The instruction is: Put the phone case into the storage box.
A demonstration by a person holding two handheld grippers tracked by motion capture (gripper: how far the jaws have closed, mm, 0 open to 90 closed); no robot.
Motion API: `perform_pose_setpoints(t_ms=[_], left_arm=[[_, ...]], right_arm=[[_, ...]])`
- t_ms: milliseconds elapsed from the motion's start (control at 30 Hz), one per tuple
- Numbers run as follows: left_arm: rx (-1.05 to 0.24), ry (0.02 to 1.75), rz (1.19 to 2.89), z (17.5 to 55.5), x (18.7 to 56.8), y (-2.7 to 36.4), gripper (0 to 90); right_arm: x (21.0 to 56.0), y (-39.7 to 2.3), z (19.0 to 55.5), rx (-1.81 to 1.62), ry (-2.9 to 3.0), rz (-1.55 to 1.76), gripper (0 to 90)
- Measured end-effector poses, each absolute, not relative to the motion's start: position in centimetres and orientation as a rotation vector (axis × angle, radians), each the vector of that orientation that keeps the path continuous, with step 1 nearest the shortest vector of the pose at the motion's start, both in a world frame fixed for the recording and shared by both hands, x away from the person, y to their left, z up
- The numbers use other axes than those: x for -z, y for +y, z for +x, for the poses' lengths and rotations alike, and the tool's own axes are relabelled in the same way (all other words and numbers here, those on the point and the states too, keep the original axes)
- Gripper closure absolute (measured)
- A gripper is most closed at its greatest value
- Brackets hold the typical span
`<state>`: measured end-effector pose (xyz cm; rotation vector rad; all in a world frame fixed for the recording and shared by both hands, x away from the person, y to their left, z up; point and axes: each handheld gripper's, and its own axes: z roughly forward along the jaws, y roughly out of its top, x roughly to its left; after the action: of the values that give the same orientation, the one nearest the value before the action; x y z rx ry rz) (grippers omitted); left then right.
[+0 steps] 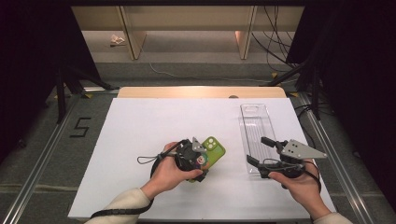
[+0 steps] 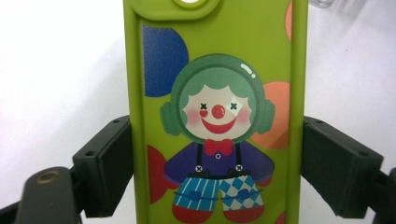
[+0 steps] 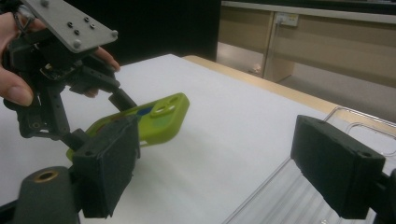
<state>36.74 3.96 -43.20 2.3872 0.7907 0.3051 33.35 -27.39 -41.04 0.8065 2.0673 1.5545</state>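
Observation:
A green phone case printed with a clown is held above the white table, left of centre. My left gripper is shut on the case, one jaw pressed against each long side. The right gripper view shows the case tilted, camera end raised, with the left gripper and a hand behind it. My right gripper stands open with nothing between its jaws, over the near end of a clear plastic tray.
The clear tray runs lengthwise along the table's right side toward the far edge. A wooden strip borders the table's far edge. Cables lie on the floor beyond. A black cord trails from the left gripper.

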Motion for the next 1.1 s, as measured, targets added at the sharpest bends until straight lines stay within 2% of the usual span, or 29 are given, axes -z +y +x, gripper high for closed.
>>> perform_pose_setpoints(t_ms=[1100], left_arm=[[-0.423,0.737,2.245,34.7,42.5,7.4,16.4]], right_arm=[[40.9,-23.7,34.2,-1.618,2.099,0.796,16.6]])
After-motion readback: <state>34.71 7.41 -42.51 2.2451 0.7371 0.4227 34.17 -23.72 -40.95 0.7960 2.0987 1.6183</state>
